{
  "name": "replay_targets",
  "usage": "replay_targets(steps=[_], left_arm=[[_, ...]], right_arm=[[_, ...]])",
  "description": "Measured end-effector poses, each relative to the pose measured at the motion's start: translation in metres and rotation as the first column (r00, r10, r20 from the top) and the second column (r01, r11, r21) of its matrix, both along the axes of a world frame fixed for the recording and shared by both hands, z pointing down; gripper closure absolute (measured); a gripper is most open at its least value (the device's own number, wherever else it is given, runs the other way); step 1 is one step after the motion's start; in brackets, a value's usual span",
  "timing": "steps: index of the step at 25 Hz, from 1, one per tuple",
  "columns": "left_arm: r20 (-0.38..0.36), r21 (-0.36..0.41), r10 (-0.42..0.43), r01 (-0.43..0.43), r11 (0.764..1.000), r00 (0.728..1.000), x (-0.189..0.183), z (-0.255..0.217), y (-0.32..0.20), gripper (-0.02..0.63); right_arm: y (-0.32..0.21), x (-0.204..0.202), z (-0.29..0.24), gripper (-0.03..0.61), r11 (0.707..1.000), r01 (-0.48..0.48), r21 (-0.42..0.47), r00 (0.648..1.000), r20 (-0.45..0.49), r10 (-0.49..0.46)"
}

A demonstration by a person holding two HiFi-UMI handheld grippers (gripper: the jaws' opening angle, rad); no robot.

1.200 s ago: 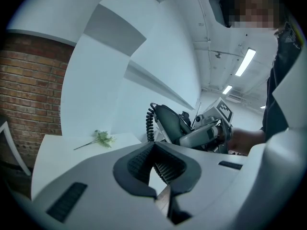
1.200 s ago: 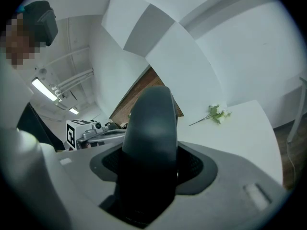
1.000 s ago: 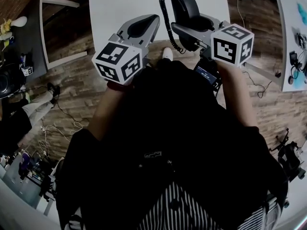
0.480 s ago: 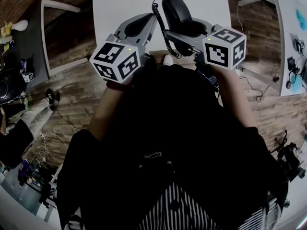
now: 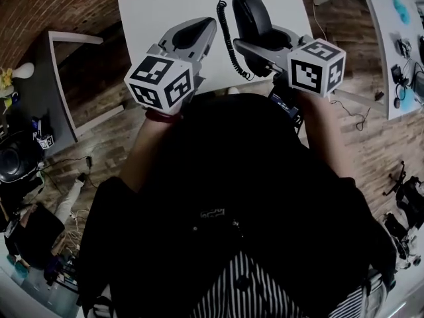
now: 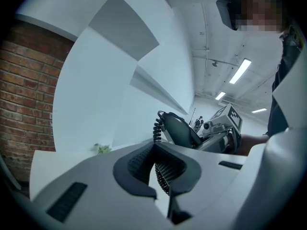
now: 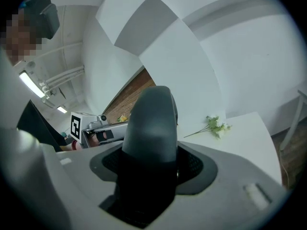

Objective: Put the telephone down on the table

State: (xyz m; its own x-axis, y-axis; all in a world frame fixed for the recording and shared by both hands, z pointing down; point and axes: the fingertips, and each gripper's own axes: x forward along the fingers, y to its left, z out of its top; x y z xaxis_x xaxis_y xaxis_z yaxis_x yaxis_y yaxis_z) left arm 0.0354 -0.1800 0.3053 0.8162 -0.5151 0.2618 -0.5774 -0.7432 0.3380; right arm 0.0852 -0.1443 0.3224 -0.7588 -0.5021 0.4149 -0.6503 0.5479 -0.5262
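One stiff, probably light handset (image 7: pixel 151 123) sits clamped mid-body in the right gripper (image 5: pixel 262 45) jaws. Left gripper (image 6: pixel 154 150) jaws seem together, empty.

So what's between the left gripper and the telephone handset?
Only the handset's coiled cord, hanging beside the left gripper; the head view shows it best.
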Motion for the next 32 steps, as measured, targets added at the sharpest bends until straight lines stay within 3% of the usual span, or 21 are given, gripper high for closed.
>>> replay_targets(steps=[8, 15, 20, 24, 32], left_arm=[[-0.001, -0.029, 0.161, -0.161, 0.987, 0.987, -0.009, 0.014, -0.016, 0.607], [0.005, -0.028, 0.156, -0.156, 0.987, 0.988, -0.018, 0.019, -0.038, 0.607], [-0.019, -0.059, 0.194, -0.195, 0.979, 0.981, -0.005, 0.024, -0.041, 0.607], [-0.014, -0.040, 0.210, -0.210, 0.977, 0.978, -0.010, 0.022, -0.044, 0.607], [-0.003, -0.071, 0.137, -0.137, 0.988, 0.991, -0.031, 0.034, -0.065, 0.607]], right_arm=[[-0.031, -0.009, -0.002, 0.298, 0.994, -0.111, 0.002, 0.993, -0.047, 0.111], [-0.040, -0.024, 0.002, 0.298, 0.987, -0.162, -0.006, 0.984, -0.077, 0.161], [-0.040, -0.010, 0.003, 0.298, 0.981, -0.193, -0.026, 0.978, -0.089, 0.190], [-0.042, -0.003, 0.007, 0.298, 0.976, -0.216, -0.036, 0.972, -0.102, 0.212], [-0.073, -0.007, 0.019, 0.298, 0.987, -0.139, -0.079, 0.983, -0.130, 0.128]])
